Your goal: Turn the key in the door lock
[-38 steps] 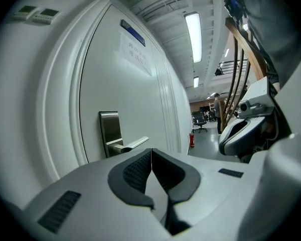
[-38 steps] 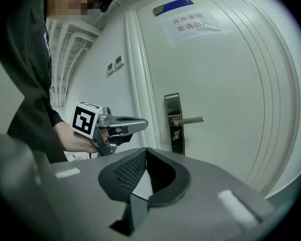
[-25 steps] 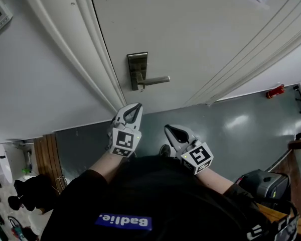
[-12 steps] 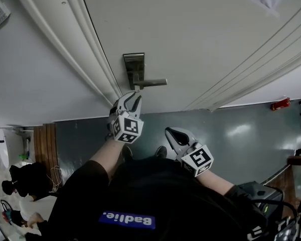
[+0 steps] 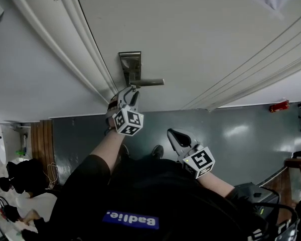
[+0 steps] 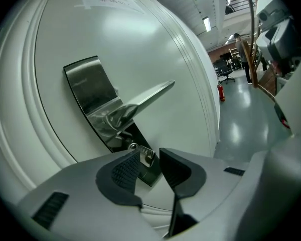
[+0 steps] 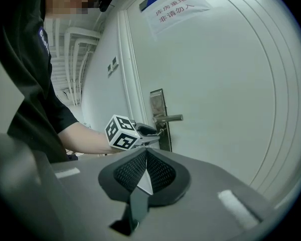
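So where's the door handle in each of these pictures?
Head view: door handle upper middle, just above the left tongs.
Left gripper view: centre, slanting up to the right.
Right gripper view: centre, small.
Shared landmark: the metal lock plate behind it.

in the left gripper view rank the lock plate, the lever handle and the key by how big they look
1. lock plate: largest, even with its lower end partly covered.
2. lever handle: long but slim, clearly less area than the plate.
3. key: smallest, although it is nearest the camera.
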Available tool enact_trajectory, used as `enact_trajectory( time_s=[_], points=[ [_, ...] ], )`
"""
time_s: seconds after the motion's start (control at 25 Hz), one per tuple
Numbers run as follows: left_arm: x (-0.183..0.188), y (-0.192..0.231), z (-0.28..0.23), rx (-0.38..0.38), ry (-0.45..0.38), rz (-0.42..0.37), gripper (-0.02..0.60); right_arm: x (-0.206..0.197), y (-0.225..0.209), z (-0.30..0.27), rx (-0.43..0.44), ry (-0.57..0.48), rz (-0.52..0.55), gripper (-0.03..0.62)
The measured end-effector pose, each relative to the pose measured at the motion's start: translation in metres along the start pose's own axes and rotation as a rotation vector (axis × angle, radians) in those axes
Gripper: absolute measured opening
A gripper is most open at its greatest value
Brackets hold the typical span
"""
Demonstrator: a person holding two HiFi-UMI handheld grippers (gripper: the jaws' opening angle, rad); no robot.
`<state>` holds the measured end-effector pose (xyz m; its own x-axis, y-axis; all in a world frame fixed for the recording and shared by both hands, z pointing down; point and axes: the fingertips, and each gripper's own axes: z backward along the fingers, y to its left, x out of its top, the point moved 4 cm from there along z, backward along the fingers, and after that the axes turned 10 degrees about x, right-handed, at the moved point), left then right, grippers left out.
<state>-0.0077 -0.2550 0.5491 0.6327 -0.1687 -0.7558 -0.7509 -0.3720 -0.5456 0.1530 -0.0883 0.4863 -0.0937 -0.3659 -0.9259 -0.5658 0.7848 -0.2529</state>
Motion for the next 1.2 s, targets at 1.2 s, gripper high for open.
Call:
enact_trajectory(
  time_s=[1.2],
  points=[
    [-0.026, 0.006, -0.017, -0.131, -0.055, 1.478, 0.034, -0.016, -0.026, 0.030, -0.019, 0.060, -0.033, 0.002]
  ],
)
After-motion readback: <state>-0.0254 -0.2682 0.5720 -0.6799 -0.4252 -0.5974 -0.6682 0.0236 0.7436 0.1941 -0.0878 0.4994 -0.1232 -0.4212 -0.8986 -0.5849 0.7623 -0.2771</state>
